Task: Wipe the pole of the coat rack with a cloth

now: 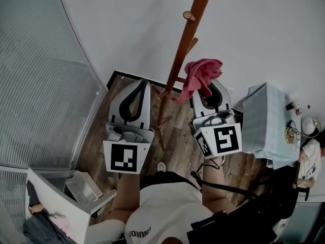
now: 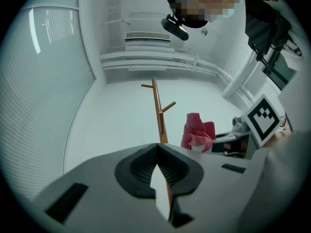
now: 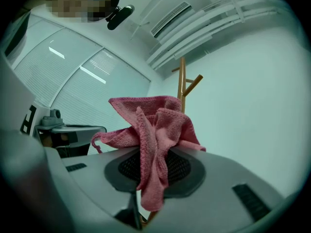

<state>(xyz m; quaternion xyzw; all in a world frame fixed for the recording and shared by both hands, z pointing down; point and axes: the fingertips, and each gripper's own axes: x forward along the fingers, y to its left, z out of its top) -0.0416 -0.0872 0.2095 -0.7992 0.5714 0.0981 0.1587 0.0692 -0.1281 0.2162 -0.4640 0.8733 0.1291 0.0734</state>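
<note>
The wooden coat rack pole (image 1: 182, 50) rises from the plank floor against the white wall, with pegs near its top. My right gripper (image 1: 209, 88) is shut on a pink cloth (image 1: 200, 75), which bunches over its jaws just right of the pole, close to it. In the right gripper view the cloth (image 3: 150, 125) hangs out of the gripper (image 3: 151, 164) and covers part of the pole (image 3: 182, 84) behind it. My left gripper (image 1: 144, 83) sits left of the pole, shut and holding nothing. Its own view shows the gripper (image 2: 156, 152), the pole (image 2: 159, 115) ahead and the cloth (image 2: 197, 130) to the right.
A frosted glass wall (image 1: 45, 95) curves along the left. A table with a pale cover (image 1: 266, 121) and small items stands at the right. A white cabinet (image 1: 66, 197) is at the lower left. The rack's feet (image 1: 160, 128) spread on the floor between the grippers.
</note>
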